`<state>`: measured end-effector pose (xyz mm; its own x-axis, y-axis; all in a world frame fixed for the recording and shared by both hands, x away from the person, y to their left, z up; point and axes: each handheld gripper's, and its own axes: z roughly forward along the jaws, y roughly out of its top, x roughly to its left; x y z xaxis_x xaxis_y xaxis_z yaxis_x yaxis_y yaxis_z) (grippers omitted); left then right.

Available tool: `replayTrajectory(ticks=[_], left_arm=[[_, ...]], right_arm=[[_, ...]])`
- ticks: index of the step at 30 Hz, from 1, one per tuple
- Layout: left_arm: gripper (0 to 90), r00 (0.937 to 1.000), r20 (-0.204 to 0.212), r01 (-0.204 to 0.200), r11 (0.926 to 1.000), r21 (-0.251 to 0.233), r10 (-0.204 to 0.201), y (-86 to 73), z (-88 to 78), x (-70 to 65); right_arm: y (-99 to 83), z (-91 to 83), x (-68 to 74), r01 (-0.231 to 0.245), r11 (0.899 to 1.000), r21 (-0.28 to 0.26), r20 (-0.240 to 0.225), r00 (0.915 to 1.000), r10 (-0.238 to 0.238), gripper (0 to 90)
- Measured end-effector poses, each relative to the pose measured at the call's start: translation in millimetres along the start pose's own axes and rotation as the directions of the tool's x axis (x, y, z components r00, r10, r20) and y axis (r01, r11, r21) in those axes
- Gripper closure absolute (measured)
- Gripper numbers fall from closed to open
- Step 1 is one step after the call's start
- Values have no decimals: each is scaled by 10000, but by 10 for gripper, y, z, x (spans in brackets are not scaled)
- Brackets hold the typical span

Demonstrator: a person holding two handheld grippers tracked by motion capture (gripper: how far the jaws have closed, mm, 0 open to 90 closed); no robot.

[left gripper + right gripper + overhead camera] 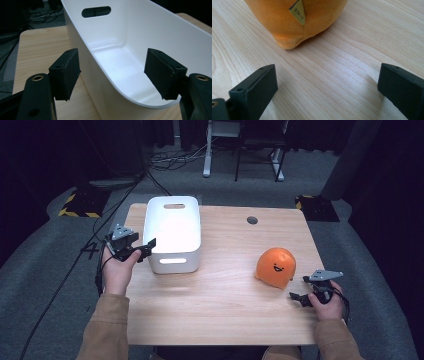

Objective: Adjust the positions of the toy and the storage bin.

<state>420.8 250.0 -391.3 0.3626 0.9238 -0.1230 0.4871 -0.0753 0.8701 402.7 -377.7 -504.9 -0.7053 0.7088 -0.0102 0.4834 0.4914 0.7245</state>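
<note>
A white plastic bin (172,227) with handle slots stands at the table's back left and has nothing inside. My left gripper (148,247) is at its near left corner. In the left gripper view the left gripper (113,72) straddles the bin's wall (150,32), one jaw outside and one over the inside, with a gap on both sides, so it is open. An orange plush toy (275,266) with a smiling face sits at the right. My right gripper (299,288) rests low beside it, a short way off. The right gripper (327,80) is open over bare wood, facing the toy (287,15).
The wooden table (220,305) has a round cable hole (252,220) at the back. Cables trail over the grey floor at the left, and yellow-black floor pads (80,202) lie beyond the table's back corners.
</note>
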Motion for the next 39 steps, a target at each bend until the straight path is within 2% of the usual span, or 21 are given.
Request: replayTrajectory(ticks=[3,4,6,8,10,17,20,26,27,29,31,34,35,39], left_arm=[[305,9995,-27,-324,9992,218,324,-26,55,36],[336,9979,-77,-633,9967,511,637,-45,74,43],[380,9983,240,-533,9980,349,525,-64,86,46],[438,9973,396,-627,9974,361,612,-63,81,39],[442,9964,347,-790,9961,387,777,-57,80,22],[472,9944,670,-836,9959,335,812,-79,47,7],[472,9935,787,-851,9960,268,827,-109,24,-48],[443,9895,1071,-1004,9947,242,972,-166,-37,-204],[432,9865,1248,-1095,9937,219,1059,-201,-70,-282],[426,9855,1292,-1133,9934,190,1099,-229,-98,-346],[419,9853,1334,-1101,9938,182,1067,-247,-116,-386],[401,9828,1537,-1027,9947,-85,1027,-327,-156,-520],[390,9829,1615,-857,9961,-211,879,-363,-170,-595],[380,9795,1744,-984,9948,-248,1012,-423,-221,-740]], right_arm=[[0,0,-1,7,10000,7,3,10000,-7,27],[0,0,0,-2,10000,2,0,10000,2,27],[0,0,0,-1,10000,3,2,10000,1,27],[0,0,0,-1,10000,0,0,10000,1,27],[0,0,0,-4,10000,1,0,10000,4,27],[0,0,1,-3,10000,3,0,10000,3,27],[0,0,1,-2,10000,-2,4,10000,2,27],[0,0,0,3,10000,2,1,10000,-3,27],[0,0,1,-3,10000,0,3,10000,3,27],[0,0,0,2,10000,0,3,10000,-2,27],[0,0,0,0,10000,1,2,10000,0,27],[0,0,1,-2,10000,1,2,10000,2,27],[0,0,1,1,10000,-2,3,10000,-1,27],[0,0,1,-2,10000,-2,6,10000,2,27]])
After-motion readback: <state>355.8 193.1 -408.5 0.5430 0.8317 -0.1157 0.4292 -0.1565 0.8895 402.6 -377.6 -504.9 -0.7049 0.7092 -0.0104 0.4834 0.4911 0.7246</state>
